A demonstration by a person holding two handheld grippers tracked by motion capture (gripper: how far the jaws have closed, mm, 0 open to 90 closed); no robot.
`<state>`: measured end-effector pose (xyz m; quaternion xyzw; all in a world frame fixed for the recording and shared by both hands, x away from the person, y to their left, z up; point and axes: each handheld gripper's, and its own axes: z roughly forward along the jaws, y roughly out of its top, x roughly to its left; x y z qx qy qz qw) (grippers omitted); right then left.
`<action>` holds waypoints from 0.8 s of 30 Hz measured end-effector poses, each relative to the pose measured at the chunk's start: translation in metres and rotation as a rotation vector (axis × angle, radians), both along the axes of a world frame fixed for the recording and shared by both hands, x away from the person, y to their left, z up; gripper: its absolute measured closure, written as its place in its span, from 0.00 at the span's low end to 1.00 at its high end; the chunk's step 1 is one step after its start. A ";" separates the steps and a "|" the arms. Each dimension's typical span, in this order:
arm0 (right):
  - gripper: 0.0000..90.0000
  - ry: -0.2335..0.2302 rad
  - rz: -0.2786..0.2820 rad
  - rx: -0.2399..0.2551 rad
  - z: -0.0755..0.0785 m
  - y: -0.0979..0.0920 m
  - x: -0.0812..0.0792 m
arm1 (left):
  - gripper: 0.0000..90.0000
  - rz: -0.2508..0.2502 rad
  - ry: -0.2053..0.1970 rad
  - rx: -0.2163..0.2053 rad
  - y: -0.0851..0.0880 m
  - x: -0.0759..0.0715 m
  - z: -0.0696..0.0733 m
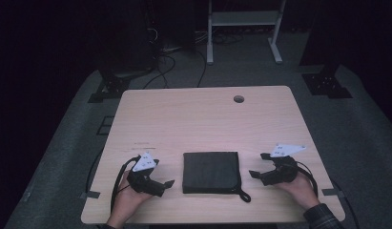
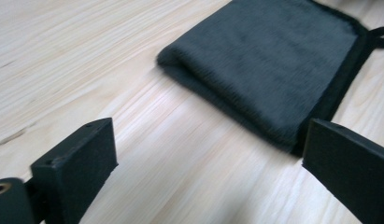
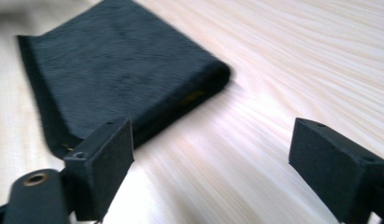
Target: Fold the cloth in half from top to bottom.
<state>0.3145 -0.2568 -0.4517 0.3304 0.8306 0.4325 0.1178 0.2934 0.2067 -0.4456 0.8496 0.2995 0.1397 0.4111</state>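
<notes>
A folded black towel (image 1: pixel 211 171) lies flat near the front middle of the wooden table (image 1: pixel 203 119), with a small hanging loop (image 1: pixel 243 194) at its front right corner. My left gripper (image 1: pixel 168 183) sits just left of the towel, pointing at it, jaws open and nothing between them. In the left gripper view the towel (image 2: pixel 273 60) lies ahead of my open left gripper (image 2: pixel 208 158). My right gripper (image 1: pixel 253 174) is just right of the towel, also open and empty. The right gripper view has the towel (image 3: pixel 115 70) ahead of my right gripper (image 3: pixel 210 161) and to the left.
A round cable hole (image 1: pixel 239 99) sits near the table's far edge. Beyond the table stand a white frame (image 1: pixel 243 28) and dark equipment with cables on the grey floor. Cables trail from both grippers off the front corners.
</notes>
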 end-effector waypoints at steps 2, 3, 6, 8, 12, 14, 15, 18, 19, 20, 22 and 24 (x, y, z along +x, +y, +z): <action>0.13 -0.003 -0.042 -0.004 -0.001 -0.008 -0.001 | 0.00 0.015 0.005 0.026 0.007 -0.001 -0.003; 0.11 -0.006 -0.054 -0.004 -0.002 -0.013 -0.002 | 0.00 0.025 0.012 0.039 0.010 -0.002 -0.005; 0.09 -0.016 -0.092 -0.004 -0.005 -0.026 -0.004 | 0.00 0.045 0.029 0.062 0.021 -0.004 -0.010; 0.09 -0.012 -0.113 -0.008 -0.008 -0.034 -0.007 | 0.00 0.062 0.031 0.074 0.029 -0.006 -0.012; 0.09 -0.004 -0.181 -0.031 -0.014 -0.047 -0.009 | 0.00 0.095 0.036 0.115 0.044 -0.010 -0.020; 0.09 -0.002 -0.223 -0.052 -0.019 -0.052 -0.010 | 0.00 0.105 0.038 0.143 0.048 -0.011 -0.024; 0.09 -0.002 -0.236 -0.065 -0.021 -0.055 -0.010 | 0.00 0.109 0.042 0.157 0.051 -0.011 -0.026; 0.09 0.006 -0.276 -0.113 -0.028 -0.061 -0.010 | 0.00 0.129 0.045 0.175 0.056 -0.012 -0.031; 0.09 0.007 -0.283 -0.125 -0.030 -0.062 -0.010 | 0.00 0.130 0.045 0.168 0.058 -0.011 -0.032; 0.09 0.011 -0.289 -0.132 -0.031 -0.063 -0.010 | 0.00 0.132 0.047 0.162 0.059 -0.011 -0.032; 0.06 0.016 -0.299 -0.148 -0.035 -0.065 -0.010 | 0.00 0.141 0.045 0.150 0.061 -0.010 -0.033; 0.03 0.037 -0.305 -0.145 -0.036 -0.066 -0.009 | 0.00 0.139 0.044 0.139 0.063 -0.010 -0.034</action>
